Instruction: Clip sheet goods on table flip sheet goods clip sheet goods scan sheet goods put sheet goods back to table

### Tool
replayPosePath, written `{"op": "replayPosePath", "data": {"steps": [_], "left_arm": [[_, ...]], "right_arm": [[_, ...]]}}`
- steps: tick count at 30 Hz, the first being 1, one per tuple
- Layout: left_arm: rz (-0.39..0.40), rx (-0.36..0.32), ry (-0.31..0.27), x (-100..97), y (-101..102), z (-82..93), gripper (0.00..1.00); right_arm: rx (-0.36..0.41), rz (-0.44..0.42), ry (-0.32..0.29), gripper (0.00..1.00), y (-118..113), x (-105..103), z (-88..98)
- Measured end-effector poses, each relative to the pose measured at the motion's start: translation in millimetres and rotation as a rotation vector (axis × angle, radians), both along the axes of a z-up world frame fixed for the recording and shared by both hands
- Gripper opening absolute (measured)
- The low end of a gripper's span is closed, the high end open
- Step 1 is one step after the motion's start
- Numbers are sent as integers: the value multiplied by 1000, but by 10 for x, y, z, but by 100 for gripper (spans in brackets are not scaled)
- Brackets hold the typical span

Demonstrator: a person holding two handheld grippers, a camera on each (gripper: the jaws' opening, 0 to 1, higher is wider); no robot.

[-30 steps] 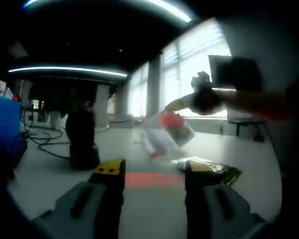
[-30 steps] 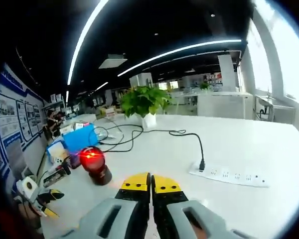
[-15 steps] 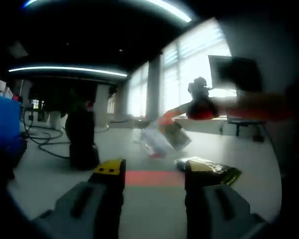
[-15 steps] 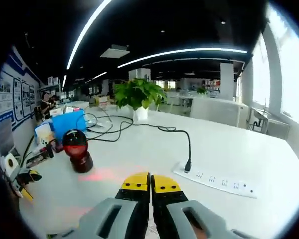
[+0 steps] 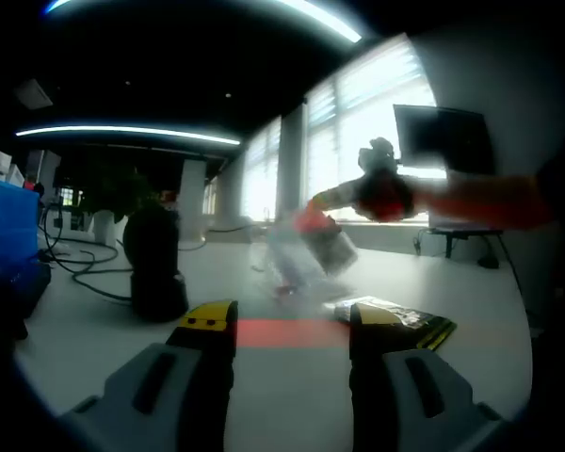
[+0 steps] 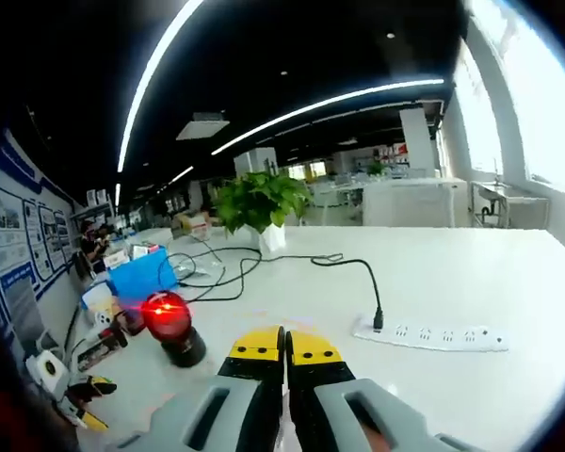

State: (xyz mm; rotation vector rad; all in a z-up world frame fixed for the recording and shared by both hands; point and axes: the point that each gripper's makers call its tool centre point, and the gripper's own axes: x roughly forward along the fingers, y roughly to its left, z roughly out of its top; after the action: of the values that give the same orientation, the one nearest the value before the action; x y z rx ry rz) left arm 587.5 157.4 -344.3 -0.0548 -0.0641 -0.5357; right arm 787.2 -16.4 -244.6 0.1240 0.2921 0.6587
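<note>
In the left gripper view the left claw (image 5: 282,330) rises from the bottom centre with its jaws wide apart and nothing between them; bare white table (image 5: 94,330) lies open ahead of it, with a red glow on the surface between the tips; the black scanner (image 5: 155,264) stands at centre left, and a flat packet (image 5: 395,315) lies just right of centre near the table's far edge. The right claw (image 5: 306,212) enters from the upper right, its arm reaching level across the frame, and holds a blurred clear sheet (image 5: 306,254) in the air above the table.

In the right gripper view the right claw (image 6: 284,344) has its jaws pressed together; the scanner (image 6: 169,325) glows red at lower left; a power strip (image 6: 438,336) lies at the right; a plant (image 6: 259,202) stands at upper centre.
</note>
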Motion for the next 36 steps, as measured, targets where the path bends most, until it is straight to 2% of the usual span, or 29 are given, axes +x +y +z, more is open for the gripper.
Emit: {"op": "replayPosePath", "data": {"steps": [7, 13, 18, 25, 27, 32, 35, 36], "left_arm": [[2, 1, -2, -4, -5, 3, 40], [1, -3, -3, -8, 2, 8, 40], [0, -5, -3, -11, 0, 9, 40], [1, -6, -3, -16, -4, 13, 40], [1, -7, -4, -17, -1, 16, 40], [-1, -8, -4, -18, 2, 15, 40], [-3, -7, -4, -16, 5, 12, 40], [-3, -7, -4, -16, 5, 11, 40]], "right_arm": [[20, -16, -64, 0, 166, -36, 290], [60, -55, -105, 0, 203, 17, 410], [103, -101, -172, 0, 237, 32, 546], [139, -133, -230, 0, 361, 60, 604], [192, -139, -251, 0, 409, 57, 659], [221, -164, -255, 0, 509, 60, 593], [266, -224, -272, 0, 483, 84, 537], [262, -219, -273, 0, 499, 84, 518]]}}
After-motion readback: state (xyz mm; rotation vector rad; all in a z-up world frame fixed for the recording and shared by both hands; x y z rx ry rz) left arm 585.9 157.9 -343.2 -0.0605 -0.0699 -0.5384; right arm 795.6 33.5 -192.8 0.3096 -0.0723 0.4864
